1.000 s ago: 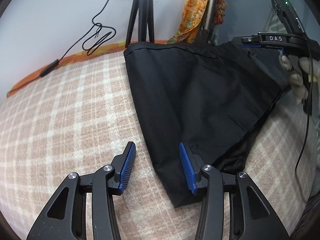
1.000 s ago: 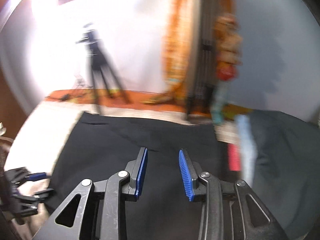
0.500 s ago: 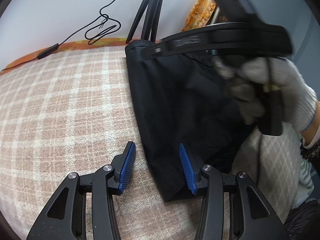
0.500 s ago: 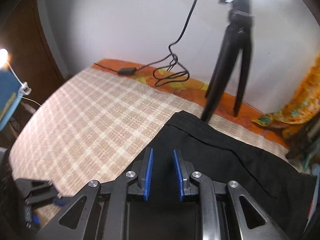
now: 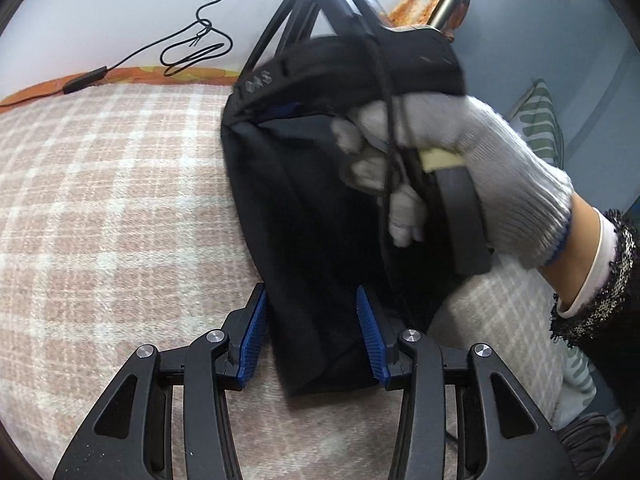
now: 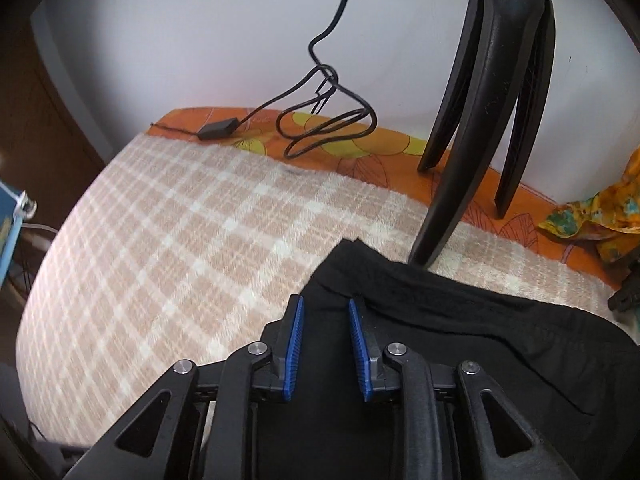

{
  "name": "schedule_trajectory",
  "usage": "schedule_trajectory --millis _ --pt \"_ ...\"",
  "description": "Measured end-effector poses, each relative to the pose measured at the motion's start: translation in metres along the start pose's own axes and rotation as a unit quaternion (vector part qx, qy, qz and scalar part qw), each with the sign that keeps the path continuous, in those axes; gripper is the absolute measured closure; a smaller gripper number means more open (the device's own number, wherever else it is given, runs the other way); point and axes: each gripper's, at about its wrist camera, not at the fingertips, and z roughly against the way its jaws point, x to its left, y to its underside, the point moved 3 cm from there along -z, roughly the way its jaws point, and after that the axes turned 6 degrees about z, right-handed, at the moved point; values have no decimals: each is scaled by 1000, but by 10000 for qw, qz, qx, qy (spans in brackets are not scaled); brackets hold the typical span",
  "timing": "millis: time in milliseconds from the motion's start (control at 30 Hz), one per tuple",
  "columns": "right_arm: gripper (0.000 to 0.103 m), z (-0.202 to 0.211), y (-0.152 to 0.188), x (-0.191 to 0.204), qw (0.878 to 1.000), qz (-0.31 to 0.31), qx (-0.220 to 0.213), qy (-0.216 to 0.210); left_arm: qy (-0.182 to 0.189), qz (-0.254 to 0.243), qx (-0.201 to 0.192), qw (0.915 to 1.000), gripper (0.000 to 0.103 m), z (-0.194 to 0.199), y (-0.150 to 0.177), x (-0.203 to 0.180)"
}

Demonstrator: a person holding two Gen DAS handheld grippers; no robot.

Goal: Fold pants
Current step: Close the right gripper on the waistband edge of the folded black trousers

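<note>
Black pants point(image 5: 312, 240) lie on a checked pink-and-cream blanket point(image 5: 100, 208). My left gripper point(image 5: 312, 336) is open, its blue pads either side of the near end of the pants. My right gripper point(image 6: 325, 340) is open low over the far corner of the pants point(image 6: 420, 340), with the fabric between its pads. In the left wrist view the right gripper's body point(image 5: 360, 64) and the gloved hand point(image 5: 460, 168) holding it sit over the far part of the pants and hide it.
A black tripod point(image 6: 492, 92) stands just behind the pants' far corner. A black cable with an adapter point(image 6: 280, 120) lies on the orange sheet by the white wall. Orange patterned cloth point(image 6: 600, 216) lies at the far right.
The right gripper has swung left across the pants to their far left corner and come down close to it. My left gripper has shifted so the near end lies between its pads.
</note>
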Motion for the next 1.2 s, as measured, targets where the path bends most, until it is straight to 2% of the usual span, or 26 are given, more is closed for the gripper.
schedule_trajectory --millis 200,300,533,633,967,1033,1200 --pt "75 3 -12 2 9999 -116 -7 89 109 -75 -48 9999 67 4 4 -6" --pt "68 23 -8 5 9997 -259 21 -30 262 -52 -138 9995 69 10 5 -6" --pt "67 50 27 21 9961 -451 587 -489 432 28 -331 9985 69 21 13 -8" --pt "67 49 39 25 9937 -547 829 -526 425 -2 -420 9982 69 24 15 -14" --pt "65 46 45 38 9915 -529 1087 -485 492 -178 -591 9969 69 21 14 -38" --pt "66 42 47 40 9913 -514 1133 -432 483 -244 -589 9968 69 21 16 -43" --pt "78 37 57 39 9912 -468 1199 -318 450 -436 -512 9967 69 15 18 -54"
